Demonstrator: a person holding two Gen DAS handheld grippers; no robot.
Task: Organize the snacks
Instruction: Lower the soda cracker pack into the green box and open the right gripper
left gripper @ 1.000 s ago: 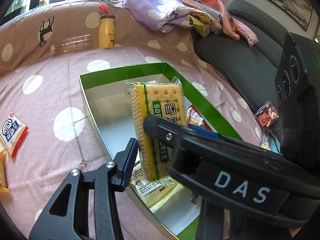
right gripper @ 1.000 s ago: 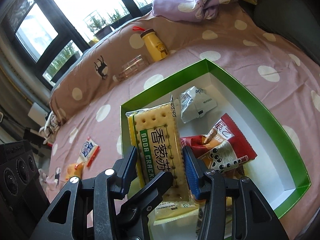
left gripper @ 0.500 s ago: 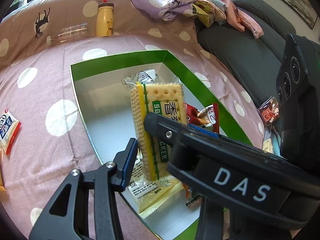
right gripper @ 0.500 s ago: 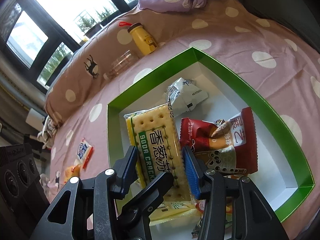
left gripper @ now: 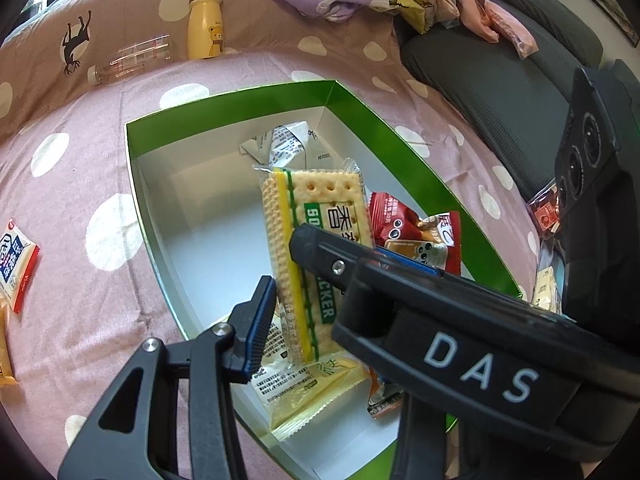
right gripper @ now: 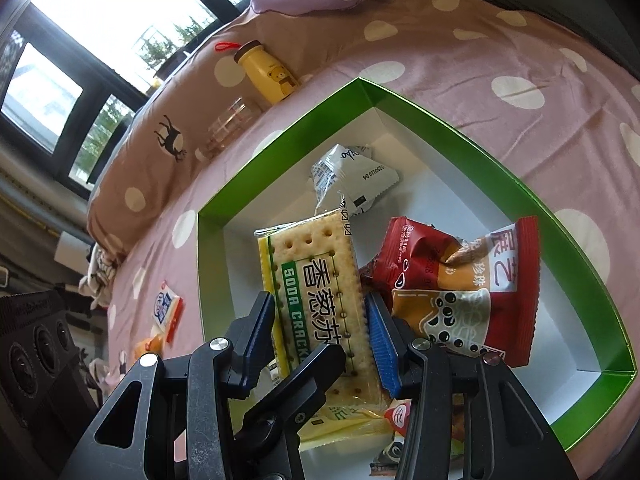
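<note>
A soda cracker pack (left gripper: 316, 236) (right gripper: 320, 280), yellow and green, is held upright over the green-rimmed white box (left gripper: 224, 100) (right gripper: 440, 120). My right gripper (right gripper: 320, 320) is shut on its sides. My left gripper (left gripper: 304, 284) is shut on the same pack, one finger behind it and one across its front. In the box lie a red bubble-tea snack bag (right gripper: 460, 280) (left gripper: 416, 236), a white packet (right gripper: 352, 180) (left gripper: 284, 144) and a yellow packet (left gripper: 312, 384) (right gripper: 344, 424).
The box sits on a pink polka-dot cover. A yellow bear bottle (left gripper: 205, 26) (right gripper: 268, 74) and a clear bottle (left gripper: 132, 58) lie behind it. A white-red packet (left gripper: 14, 264) (right gripper: 168, 306) lies left. A small red snack (left gripper: 544, 212) sits right by a grey sofa.
Both grippers have moved forward and down over the box with the cracker pack, so more of the box floor and its snacks show. The grip on the pack is unchanged.
</note>
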